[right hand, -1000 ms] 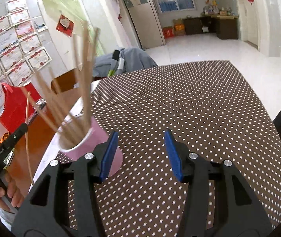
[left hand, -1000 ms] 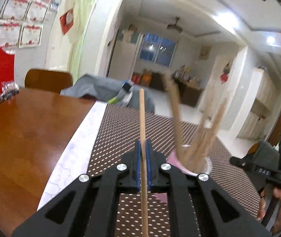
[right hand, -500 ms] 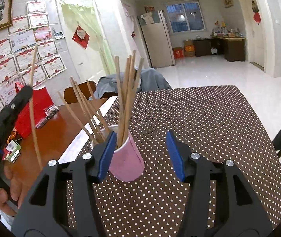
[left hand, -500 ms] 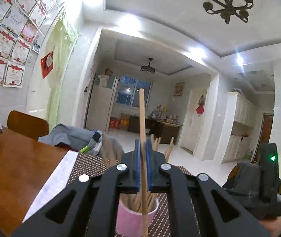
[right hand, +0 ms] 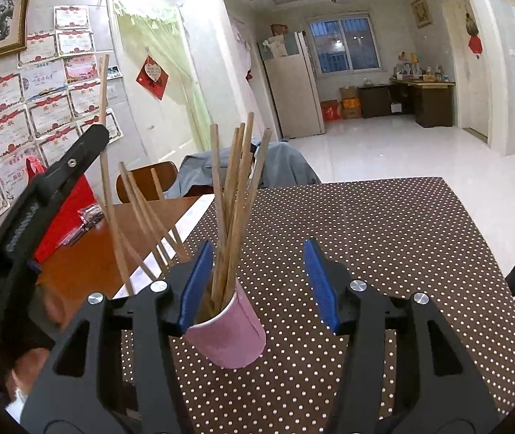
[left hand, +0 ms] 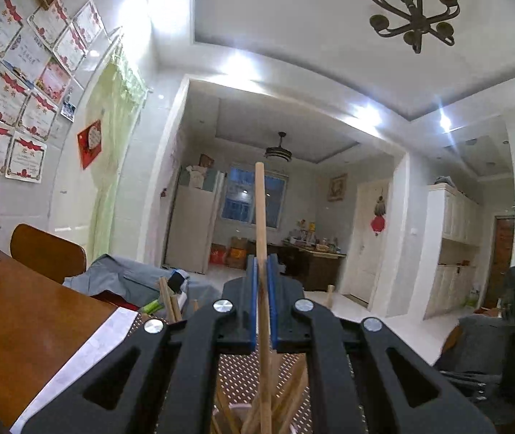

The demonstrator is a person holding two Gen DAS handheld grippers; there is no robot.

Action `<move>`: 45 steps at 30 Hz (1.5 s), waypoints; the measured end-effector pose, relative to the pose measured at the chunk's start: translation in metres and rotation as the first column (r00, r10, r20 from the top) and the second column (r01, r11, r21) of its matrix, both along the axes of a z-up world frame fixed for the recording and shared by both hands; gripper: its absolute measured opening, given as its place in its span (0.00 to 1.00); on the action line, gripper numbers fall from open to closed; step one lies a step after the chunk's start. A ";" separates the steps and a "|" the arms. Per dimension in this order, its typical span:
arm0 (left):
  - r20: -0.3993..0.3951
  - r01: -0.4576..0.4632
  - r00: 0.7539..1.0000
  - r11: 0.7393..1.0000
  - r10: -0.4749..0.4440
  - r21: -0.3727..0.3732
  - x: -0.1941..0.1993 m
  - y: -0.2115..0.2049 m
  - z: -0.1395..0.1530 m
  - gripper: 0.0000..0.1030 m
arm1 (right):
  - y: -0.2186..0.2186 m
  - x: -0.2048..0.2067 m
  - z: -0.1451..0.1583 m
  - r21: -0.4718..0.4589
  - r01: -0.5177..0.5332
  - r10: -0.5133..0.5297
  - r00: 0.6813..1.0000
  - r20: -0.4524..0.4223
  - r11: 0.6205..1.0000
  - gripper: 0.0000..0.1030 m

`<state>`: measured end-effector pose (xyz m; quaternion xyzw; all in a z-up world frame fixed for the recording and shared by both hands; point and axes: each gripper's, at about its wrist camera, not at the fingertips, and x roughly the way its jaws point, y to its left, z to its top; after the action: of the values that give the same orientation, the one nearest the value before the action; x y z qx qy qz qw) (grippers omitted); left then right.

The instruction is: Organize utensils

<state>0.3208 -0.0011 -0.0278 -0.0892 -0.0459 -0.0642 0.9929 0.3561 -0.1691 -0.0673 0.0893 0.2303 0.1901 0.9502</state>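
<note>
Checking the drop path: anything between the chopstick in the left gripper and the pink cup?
No separate obstacle shows. The left gripper is shut on the chopstick, its lower end down among the chopsticks already crowding the pink cup. Those could snag it. The right gripper is open around the cup, not touching.

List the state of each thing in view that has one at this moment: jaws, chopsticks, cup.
Left gripper: jaws shut on a single chopstick, held upright above the cup.
Right gripper: jaws open, empty, the cup between them.
Pink cup: upright on the dotted tablecloth.
Bundle of chopsticks: standing in the cup, fanned out.
</note>
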 end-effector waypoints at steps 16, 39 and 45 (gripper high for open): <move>0.031 -0.104 0.994 0.994 0.103 0.046 0.035 -0.010 -0.019 0.06 | 0.000 0.038 -0.017 -0.029 0.007 -0.008 1.000 -0.028 1.000 0.52; -0.175 -0.029 0.983 0.987 0.057 0.160 0.014 -0.007 -0.042 0.23 | -0.005 0.012 -0.013 -0.016 0.026 -0.026 0.999 -0.032 1.000 0.52; -0.182 -0.016 0.982 0.980 0.053 0.198 -0.017 -0.008 -0.033 0.45 | -0.011 -0.014 -0.005 -0.028 0.047 -0.048 0.999 -0.020 0.999 0.53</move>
<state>0.3041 -0.0087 -0.0607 0.0042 0.0521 -0.0426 0.9977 0.3424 -0.1797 -0.0727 0.0837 0.2403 0.1635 0.9532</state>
